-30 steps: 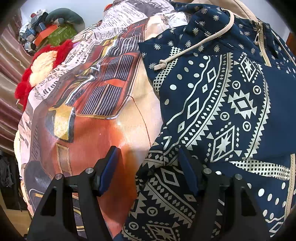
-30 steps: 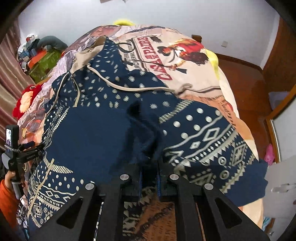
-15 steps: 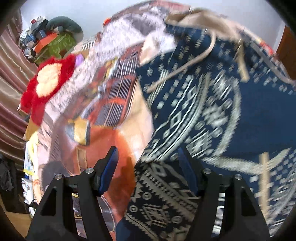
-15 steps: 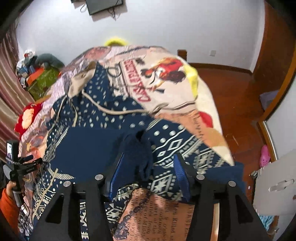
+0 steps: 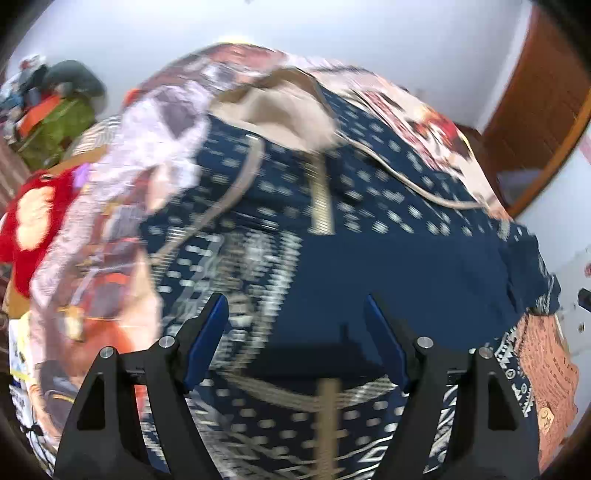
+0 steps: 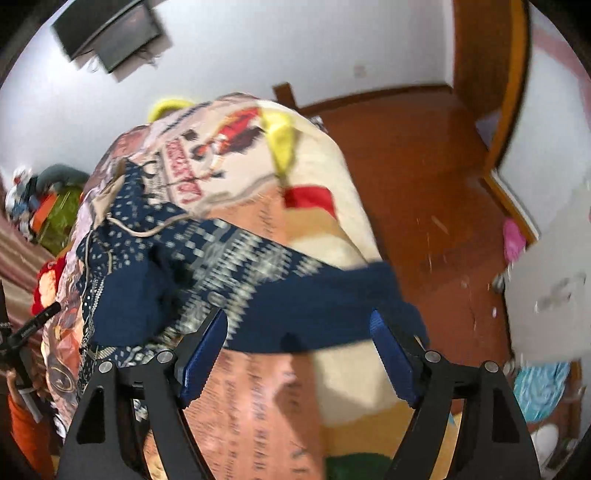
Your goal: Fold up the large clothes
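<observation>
both grippers open above the hoodie on the bed

a dark blue hoodie with a pale pattern lies spread on a bed, on top of a printed blanket. its beige hood lining and the two beige drawstrings are at the far end, and a beige zipper runs down the middle. both pictures are blurred.

the left gripper hangs above the hoodie, over a plain blue part of the body. its blue fingers stand wide apart and are opening more; nothing is between them, and they grasp nothing.

the right gripper hangs above the near edge of the hoodie, where a blue sleeve lies across the blanket toward the side of the bed. its fingers are also released and opening, with no cloth pressed between them.

in the right wrist view, an orange sleeve and the black frame of the other gripper show at the left edge. a red plush toy lies beside the blanket on the left. the floor next to the bed is brown wood, and a dark screen hangs on the white wall.
</observation>
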### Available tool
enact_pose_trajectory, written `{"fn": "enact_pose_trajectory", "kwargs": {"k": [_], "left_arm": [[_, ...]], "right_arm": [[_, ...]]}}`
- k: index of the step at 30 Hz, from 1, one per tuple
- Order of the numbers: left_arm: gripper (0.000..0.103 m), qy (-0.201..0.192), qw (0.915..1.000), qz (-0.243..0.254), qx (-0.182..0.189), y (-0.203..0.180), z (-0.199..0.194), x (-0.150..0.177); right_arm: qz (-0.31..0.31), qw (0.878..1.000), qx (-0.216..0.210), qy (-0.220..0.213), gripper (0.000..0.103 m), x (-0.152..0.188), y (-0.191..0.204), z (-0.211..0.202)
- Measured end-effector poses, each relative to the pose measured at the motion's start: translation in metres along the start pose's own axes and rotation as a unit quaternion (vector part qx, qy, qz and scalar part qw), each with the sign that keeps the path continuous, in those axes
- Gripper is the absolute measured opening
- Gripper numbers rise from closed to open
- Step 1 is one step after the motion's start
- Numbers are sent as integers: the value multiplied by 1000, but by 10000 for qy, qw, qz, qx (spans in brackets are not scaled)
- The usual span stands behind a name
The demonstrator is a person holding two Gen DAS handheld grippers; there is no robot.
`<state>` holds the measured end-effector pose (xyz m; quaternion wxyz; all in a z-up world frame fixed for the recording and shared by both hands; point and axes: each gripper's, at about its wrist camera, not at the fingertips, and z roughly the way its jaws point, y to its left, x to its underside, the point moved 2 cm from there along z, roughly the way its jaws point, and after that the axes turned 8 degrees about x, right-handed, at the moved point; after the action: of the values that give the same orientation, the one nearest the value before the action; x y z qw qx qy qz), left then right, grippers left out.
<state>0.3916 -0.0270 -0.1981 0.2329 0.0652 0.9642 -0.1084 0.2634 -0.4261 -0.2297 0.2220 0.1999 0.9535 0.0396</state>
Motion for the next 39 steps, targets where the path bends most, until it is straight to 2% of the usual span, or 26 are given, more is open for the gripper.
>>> {"fn": "enact_pose_trajectory", "kwargs": {"k": [5,9,13,18,20,22,23,25,30,39], "left_arm": [[75,365,9987,350,49,-37,40,4],[75,592,9975,359,131,-51,63,5],[75,656,9969,409,128,-60,74,6],[75,596,9971,447,119,-62,76,5],[75,597,9973,396,148,-61,78,5],[75,602,9975,325,192,-59,78,4],[75,604,9975,304,203,-60,80,3],[75,600,9976,290,195,-59,79,3],[75,529,9976,430,86,-60,68,5],[75,81,9989,435,140,-50,24,-2]], "right_arm": [[643,9968,-287,378,78,6,-38,26],[1091,9905,-490,684,78,7,-58,51],[1449,9824,-686,962,78,8,-68,76],[1695,9789,-739,874,76,4,-71,86],[1738,9788,-726,807,71,1,-72,89],[1723,9795,-732,745,58,-2,-73,90],[1727,9795,-756,716,54,-4,-72,91],[1705,9800,-798,650,38,-6,-69,91],[1350,9882,-634,358,13,-15,-51,79],[842,9917,-733,-636,8,-49,-11,5]]}}
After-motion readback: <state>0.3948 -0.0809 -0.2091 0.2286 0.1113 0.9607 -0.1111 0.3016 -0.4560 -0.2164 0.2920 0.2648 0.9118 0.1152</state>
